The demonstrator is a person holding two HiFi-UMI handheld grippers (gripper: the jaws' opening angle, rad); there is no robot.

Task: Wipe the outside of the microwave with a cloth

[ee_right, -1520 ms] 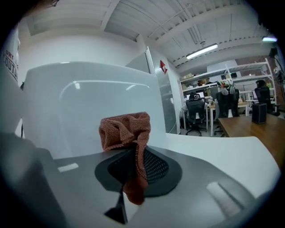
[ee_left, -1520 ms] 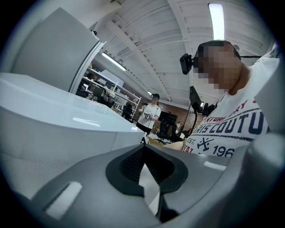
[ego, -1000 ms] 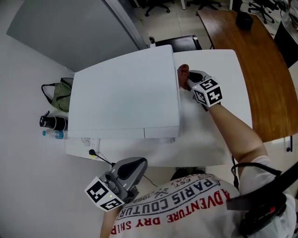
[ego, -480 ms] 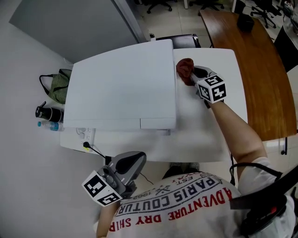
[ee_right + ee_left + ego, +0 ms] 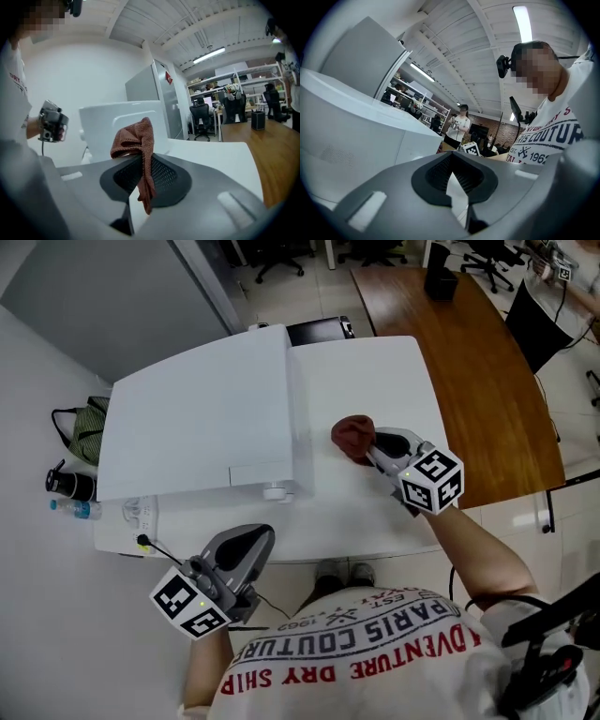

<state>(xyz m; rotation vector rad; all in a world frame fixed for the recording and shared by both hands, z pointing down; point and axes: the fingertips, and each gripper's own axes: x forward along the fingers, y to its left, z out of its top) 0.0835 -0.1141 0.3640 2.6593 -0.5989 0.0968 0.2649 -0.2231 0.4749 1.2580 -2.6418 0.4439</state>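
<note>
- Cloth (image 5: 352, 437): one, reddish-brown and bunched. It is pinched between the jaws of the right gripper (image 5: 372, 450) and hangs over the white table (image 5: 375, 371), to the right of the microwave (image 5: 197, 418) and apart from it.
- In the right gripper view the cloth (image 5: 136, 140) drapes down through the closed jaws of the right gripper (image 5: 140, 180). The microwave (image 5: 122, 122) stands behind it.
- Microwave: one, white, on the left part of the white table. A strip of bare tabletop lies between its right side and the cloth.
- Grippers: two. The left gripper (image 5: 246, 549) hangs off the table's near edge, close to the person's chest. Its jaws are pressed together with nothing between them, as the left gripper view shows (image 5: 454, 176), and the microwave's wall (image 5: 347, 126) fills that view's left.
- Tables: two. The white one has open surface right of and in front of the microwave, and a wooden table (image 5: 478, 381) adjoins its right edge.
- On the floor at the left are one green bag (image 5: 86, 423) and two bottles, one dark (image 5: 67, 486) and one clear (image 5: 75, 510).
</note>
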